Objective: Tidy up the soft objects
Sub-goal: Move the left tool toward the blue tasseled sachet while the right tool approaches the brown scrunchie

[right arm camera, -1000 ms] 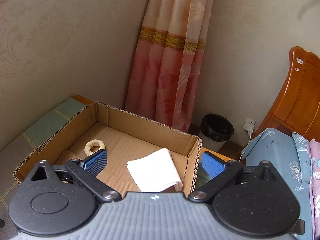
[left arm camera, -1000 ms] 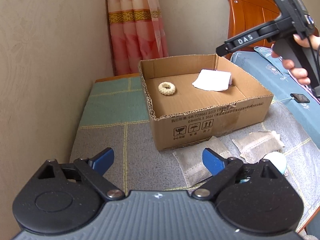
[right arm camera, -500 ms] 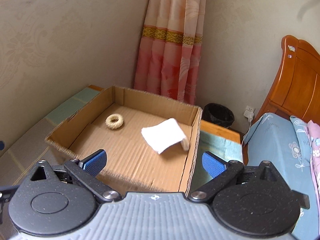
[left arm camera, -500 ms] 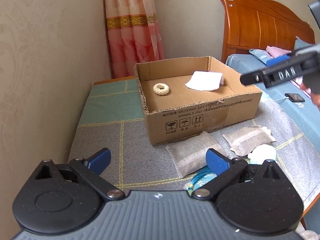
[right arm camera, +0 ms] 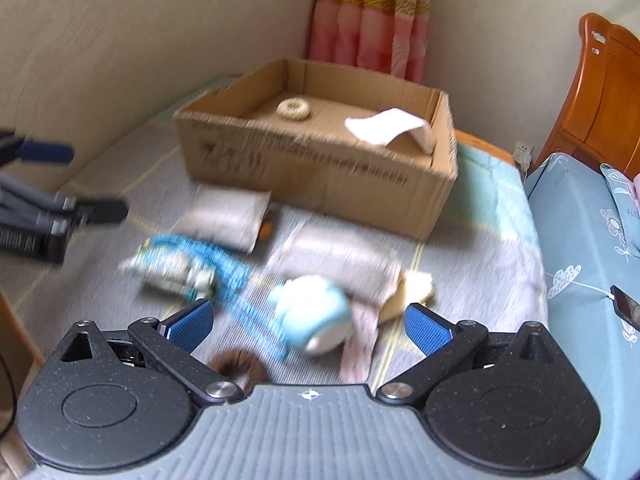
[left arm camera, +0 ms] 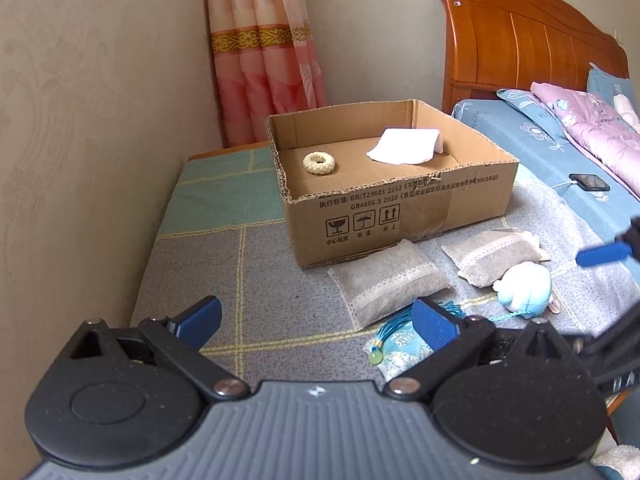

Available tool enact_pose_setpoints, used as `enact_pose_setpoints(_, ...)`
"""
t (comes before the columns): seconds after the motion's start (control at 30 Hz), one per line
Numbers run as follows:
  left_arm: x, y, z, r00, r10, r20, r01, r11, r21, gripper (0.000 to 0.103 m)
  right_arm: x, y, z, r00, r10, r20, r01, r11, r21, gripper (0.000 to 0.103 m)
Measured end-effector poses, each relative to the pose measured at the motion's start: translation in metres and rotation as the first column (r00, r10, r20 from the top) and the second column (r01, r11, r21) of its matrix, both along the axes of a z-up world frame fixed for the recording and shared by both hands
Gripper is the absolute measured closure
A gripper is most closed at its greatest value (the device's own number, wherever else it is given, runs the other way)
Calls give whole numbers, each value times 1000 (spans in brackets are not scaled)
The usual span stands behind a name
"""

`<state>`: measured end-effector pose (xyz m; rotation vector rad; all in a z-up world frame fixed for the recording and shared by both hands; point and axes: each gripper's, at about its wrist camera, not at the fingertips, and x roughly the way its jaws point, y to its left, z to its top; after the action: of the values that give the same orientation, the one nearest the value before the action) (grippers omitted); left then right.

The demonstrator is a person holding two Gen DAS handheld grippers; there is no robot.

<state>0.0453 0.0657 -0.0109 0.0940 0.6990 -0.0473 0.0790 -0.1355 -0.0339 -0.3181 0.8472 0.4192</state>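
A patchwork cloth (left arm camera: 224,280) in grey and teal squares with yellow seams covers the low surface set into a corner of a bedroom, where beige walls (left arm camera: 80,120) meet beside a pink curtain (left arm camera: 264,52) with a gold band. An open cardboard box (left arm camera: 400,208) sits toward the back of the cloth, holding a cream knitted ring (left arm camera: 319,163) and a folded white cloth (left arm camera: 406,146), the two well apart. In front of the box lie the soft items not yet packed: two grey fabric pouches (left arm camera: 386,282) (left arm camera: 494,256), a pale blue plush toy (left arm camera: 524,284), a teal tasselled sachet (left arm camera: 394,340) and, seen only from the right wrist view, a brown hair tie (right arm camera: 236,366) at the near edge. The left gripper (left arm camera: 316,320) hangs above the cloth with its jaws spread wide and nothing between them, having just finished opening. The right gripper (right arm camera: 308,324) is likewise spread and empty, poised over the plush toy without touching it; that view is blurred. To the right stands a bed with an orange wooden headboard (left arm camera: 520,40), a blue floral sheet (left arm camera: 540,148), a pink quilt (left arm camera: 592,128) and a phone (left arm camera: 590,181) on a cable.
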Motion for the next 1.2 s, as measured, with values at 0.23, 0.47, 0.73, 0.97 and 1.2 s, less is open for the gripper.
enact_pose_setpoints(0.23, -2, -1, -1, 1000, -4, -3, 4, 1000, -8, 2, -16, 15, -26, 999, 17, -40, -18, 1000, -21, 0)
enact_pose_setpoints(0.47, 1, -10, -7, 999, -34, -28, 34, 999, 1, 2, -11, 7, -38, 999, -13, -50, 11, 1000, -29, 0)
enact_pose_setpoints(0.73, 19, -36, -21, 992, -103, -73, 104, 994, 15, 2, -14, -26, -42, 998, 24, -56, -21, 999, 40, 0)
enact_pose_setpoints(0.97, 38, -59, -42, 983, -140, -118, 143, 990, 18, 2, -15, -27, -42, 999, 30, -40, -28, 998, 52, 0)
enact_pose_setpoints(1.2, 29, -49, -55, 978, -115, -174, 120, 992, 23, 2, -15, -28, -43, 999, 38, -30, -36, 998, 58, 0)
